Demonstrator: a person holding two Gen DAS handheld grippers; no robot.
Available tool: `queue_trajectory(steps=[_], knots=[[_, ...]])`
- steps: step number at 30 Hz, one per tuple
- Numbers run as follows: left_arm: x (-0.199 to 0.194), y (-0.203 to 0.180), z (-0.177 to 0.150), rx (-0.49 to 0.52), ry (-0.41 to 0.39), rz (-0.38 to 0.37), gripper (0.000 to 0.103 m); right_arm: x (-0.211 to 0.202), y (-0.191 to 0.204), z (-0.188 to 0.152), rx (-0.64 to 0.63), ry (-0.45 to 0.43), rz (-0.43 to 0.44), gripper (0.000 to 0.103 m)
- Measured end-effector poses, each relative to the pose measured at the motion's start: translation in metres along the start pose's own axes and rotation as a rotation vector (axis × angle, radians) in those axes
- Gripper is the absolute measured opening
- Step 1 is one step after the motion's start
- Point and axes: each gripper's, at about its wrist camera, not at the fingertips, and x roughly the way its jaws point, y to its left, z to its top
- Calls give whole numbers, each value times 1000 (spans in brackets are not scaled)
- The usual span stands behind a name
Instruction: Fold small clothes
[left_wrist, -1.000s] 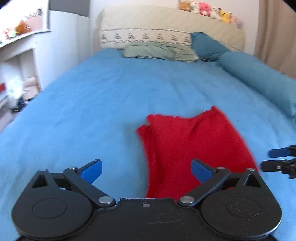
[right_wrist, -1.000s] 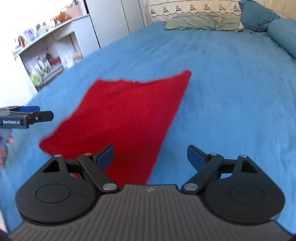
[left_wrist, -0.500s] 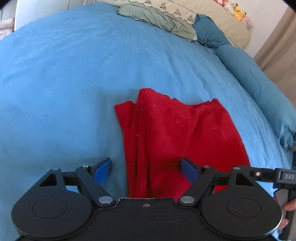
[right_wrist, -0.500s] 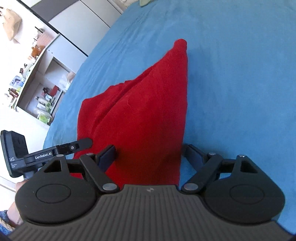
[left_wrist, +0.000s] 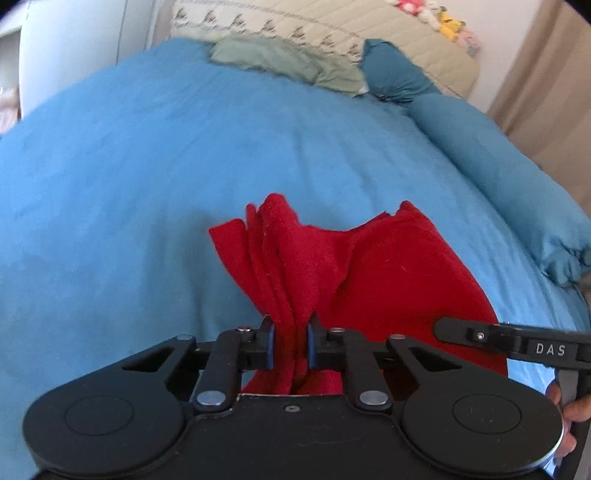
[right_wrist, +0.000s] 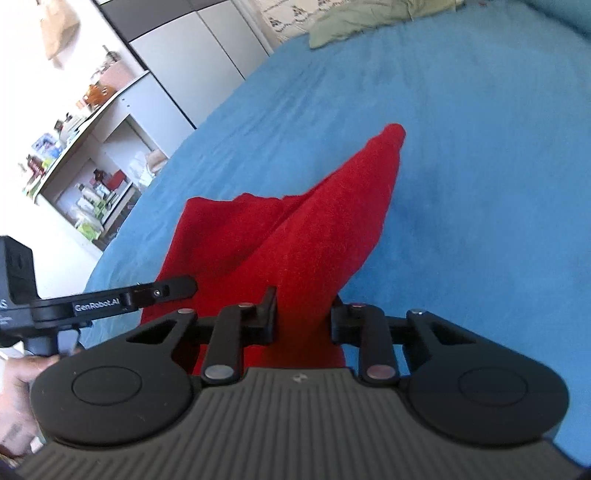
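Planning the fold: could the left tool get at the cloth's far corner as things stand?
Probably not yet: the left tool is shut on the near edge of the red cloth, so it would have to let go first. Nothing else on the bed blocks that corner.

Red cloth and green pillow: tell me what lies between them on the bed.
Nothing but bare blue bedsheet. The left wrist view shows it running unbroken from the far edge of the red cloth up to the green pillow.

bright daylight, soft blur, fisheye bending at edges
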Motion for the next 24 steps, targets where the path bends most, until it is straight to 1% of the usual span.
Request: queue_trajectory(steps=[2, 4, 7, 9, 11, 15, 16, 18, 19, 20, 21, 22, 23, 24], knots=[[-16, -21, -7, 23, -28, -8, 17, -31, 0, -3, -19, -10, 2, 40], [-34, -44, -21, 33, -49, -31, 17, -60, 0, -10, -26, -17, -2, 40], [-46, -77, -47, 27, -44, -70, 17, -105, -9, -30, -38, -8, -23, 40], [-48, -99, -66, 43, -34, -79, 17, -126, -13, -48, -44, 3, -49, 41], [-44, -116, -86, 37, -13, -93, 17, -142, -25, -70, -50, 8, -66, 41], [-23, -136, -118, 16, 39, -102, 17, -157, -64, -114, 14, 18, -82, 41], [-17, -136, -126, 14, 46, -89, 17, -156, -74, -122, 31, 15, -86, 41], [-10, -138, -135, 29, 36, -50, 18, -156, -95, -139, 70, -1, -77, 42], [-8, -136, -139, 15, 39, -51, 19, -155, -103, -146, 87, -12, -69, 44], [-5, -133, -139, 2, 38, -53, 21, -154, -108, -151, 95, -19, -69, 49], [-2, -131, -139, -12, 38, -54, 22, -154, -113, -154, 100, -25, -70, 51], [-2, -128, -139, -22, 40, -53, 25, -153, -116, -157, 113, -34, -63, 55], [0, -129, -139, -23, 40, -43, 34, -153, -119, -159, 124, -40, -57, 58], [1, -130, -139, -14, 38, -31, 36, -154, -120, -160, 130, -42, -54, 58]])
